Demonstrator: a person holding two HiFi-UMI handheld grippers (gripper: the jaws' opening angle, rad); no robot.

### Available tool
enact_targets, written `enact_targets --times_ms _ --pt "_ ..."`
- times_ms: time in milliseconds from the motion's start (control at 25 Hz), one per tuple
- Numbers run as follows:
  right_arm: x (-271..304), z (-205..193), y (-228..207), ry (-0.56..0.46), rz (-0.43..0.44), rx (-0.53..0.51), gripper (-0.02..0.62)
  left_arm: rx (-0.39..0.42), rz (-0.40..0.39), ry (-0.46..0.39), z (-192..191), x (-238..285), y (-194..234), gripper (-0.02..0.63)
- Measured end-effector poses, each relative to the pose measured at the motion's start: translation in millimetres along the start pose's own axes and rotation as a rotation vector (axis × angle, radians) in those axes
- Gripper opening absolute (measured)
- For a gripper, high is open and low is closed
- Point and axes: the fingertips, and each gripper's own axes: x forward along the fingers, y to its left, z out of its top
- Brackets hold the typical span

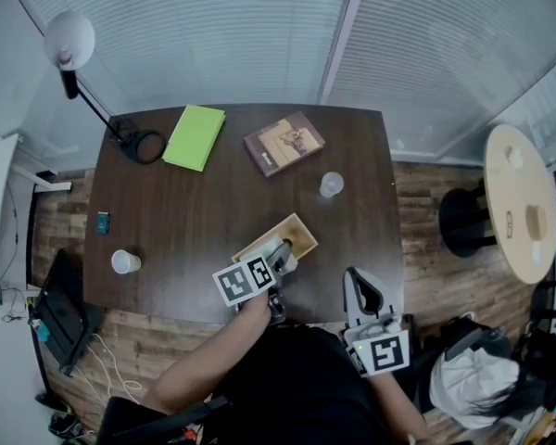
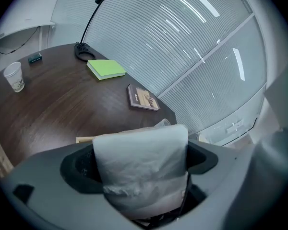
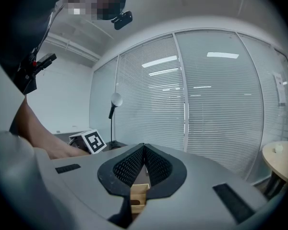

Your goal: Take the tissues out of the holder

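So the left claw (image 1: 283, 260) was clamped on the tissues (image 2: 139, 152) right at the wooden holder (image 1: 296, 233) near the table's (image 1: 195, 221) front edge, while the right claw (image 3: 143, 164) hung pinched together, empty, off the table.

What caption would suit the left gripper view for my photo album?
Left tongs clamp a white pack of tissues, with a green notepad and a book on the dark table beyond.

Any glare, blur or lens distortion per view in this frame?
Head view: even light, sharp, table edges bow mildly. Left gripper view: heavy fisheye, dark corners, light streaks on the blinds, tissue pack close and soft. Right gripper view: fisheye too, similar streaks, mosaic patch top left.
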Motion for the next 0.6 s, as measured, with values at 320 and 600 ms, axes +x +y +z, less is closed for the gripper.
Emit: enact_targets --times_ms 320,600 --pt "15.5 6.2 7.1 -0.016 0.025 0.004 0.009 0.132 -0.02 -0.09 20.2 -19.9 -13.6 0.497" --pt "25.5 10.4 12.7 -0.018 0.039 0.006 0.009 0.12 -0.037 -0.123 25.2 -39.2 -20.9 0.495"
